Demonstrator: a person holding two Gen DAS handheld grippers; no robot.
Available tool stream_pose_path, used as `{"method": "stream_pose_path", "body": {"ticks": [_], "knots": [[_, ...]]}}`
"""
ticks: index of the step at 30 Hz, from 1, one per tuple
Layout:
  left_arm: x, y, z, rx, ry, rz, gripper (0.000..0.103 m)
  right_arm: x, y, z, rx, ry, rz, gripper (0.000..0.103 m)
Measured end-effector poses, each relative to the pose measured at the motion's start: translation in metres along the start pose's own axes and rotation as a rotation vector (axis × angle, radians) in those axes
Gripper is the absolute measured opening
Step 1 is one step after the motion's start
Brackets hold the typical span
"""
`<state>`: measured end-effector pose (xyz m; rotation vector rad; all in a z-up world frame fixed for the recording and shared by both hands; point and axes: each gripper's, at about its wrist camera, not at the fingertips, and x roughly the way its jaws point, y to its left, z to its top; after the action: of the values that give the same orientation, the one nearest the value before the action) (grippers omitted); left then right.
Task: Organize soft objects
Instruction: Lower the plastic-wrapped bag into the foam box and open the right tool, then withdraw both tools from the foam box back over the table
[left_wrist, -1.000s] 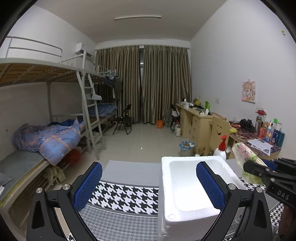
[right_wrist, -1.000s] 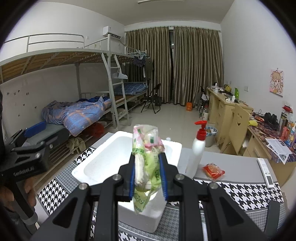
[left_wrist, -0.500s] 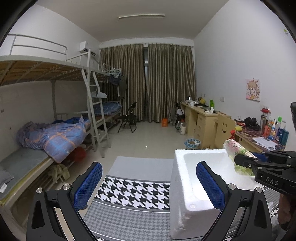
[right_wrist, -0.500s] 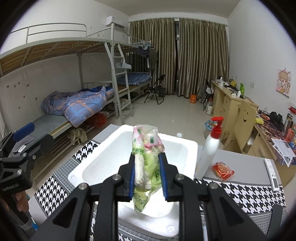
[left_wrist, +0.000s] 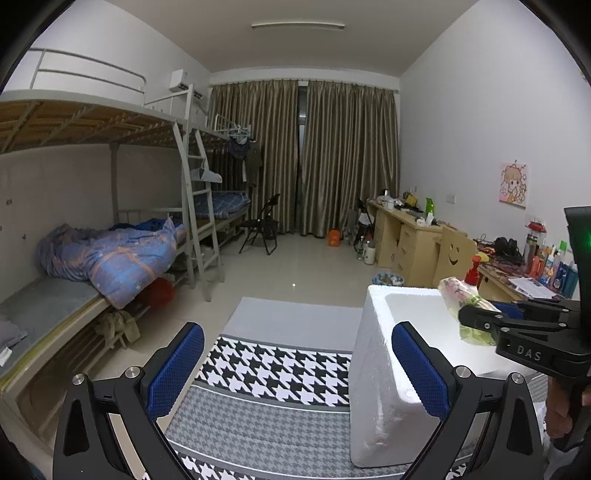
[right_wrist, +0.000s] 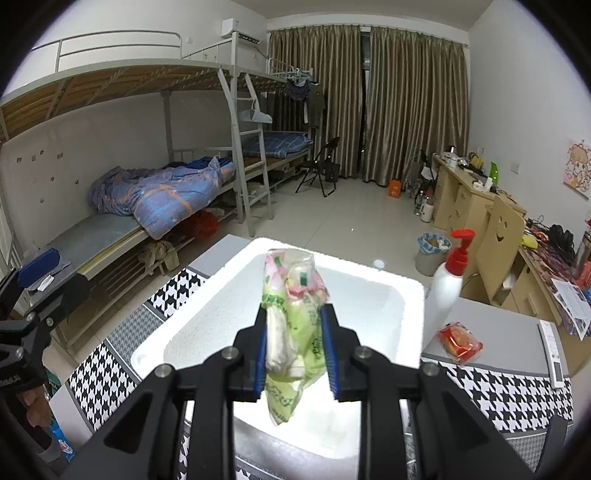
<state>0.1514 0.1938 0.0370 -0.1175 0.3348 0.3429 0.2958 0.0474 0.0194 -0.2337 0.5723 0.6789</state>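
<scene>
**Soft packet held above foam box: placement step**

Soft packet (right_wrist: 293, 325), a green-and-pink plastic pack of pliable contents, is clamped between the blue pads of the right gripper (right_wrist: 295, 354). The packet stands roughly upright; its top rises above the fingers and its lower end hangs crumpled below them. The wrapper is creased where the pads press, which suggests it will deform and not hold its shape.

The packet is positioned over the open cavity of the white foam box (right_wrist: 402, 291), which rests on the houndstooth cloth (right_wrist: 517, 391). The cavity appears bare inside.

The left gripper (left_wrist: 297, 365) is spread wide and holds nothing. It sits beside the near left corner of the box, not touching it.

Step in hand, as judged: transfer of the packet into the box. The next move calls for lowering the right gripper into the cavity, clear of the rim, then parting the fingers so the packet drops flat.

A red packet (right_wrist: 460, 341) lies on the table beside a pump bottle (right_wrist: 445, 291), right of the box; it is probably a later item.
</scene>
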Motion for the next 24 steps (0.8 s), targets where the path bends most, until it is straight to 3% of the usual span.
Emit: {"method": "stream_pose_path", "body": {"ticks": [2, 4, 6, 24], "knots": [[0.0, 0.0, -0.001, -0.003, 0.003, -0.002, 0.102, 0.001, 0.001, 0.0, 0.002, 0.003, 0.003, 0.042], [-0.001, 0.0, -0.001, -0.004, 0.002, -0.001, 0.102, 0.0, 0.002, -0.001, -0.013, -0.007, -0.006, 0.066], [0.0, 0.0, -0.001, -0.001, 0.004, -0.007, 0.102, -0.003, 0.003, -0.002, -0.025, -0.028, -0.025, 0.074], [-0.01, -0.019, -0.001, 0.026, 0.008, -0.058, 0.102, -0.039, -0.004, -0.009, -0.004, -0.09, -0.021, 0.077]]}}
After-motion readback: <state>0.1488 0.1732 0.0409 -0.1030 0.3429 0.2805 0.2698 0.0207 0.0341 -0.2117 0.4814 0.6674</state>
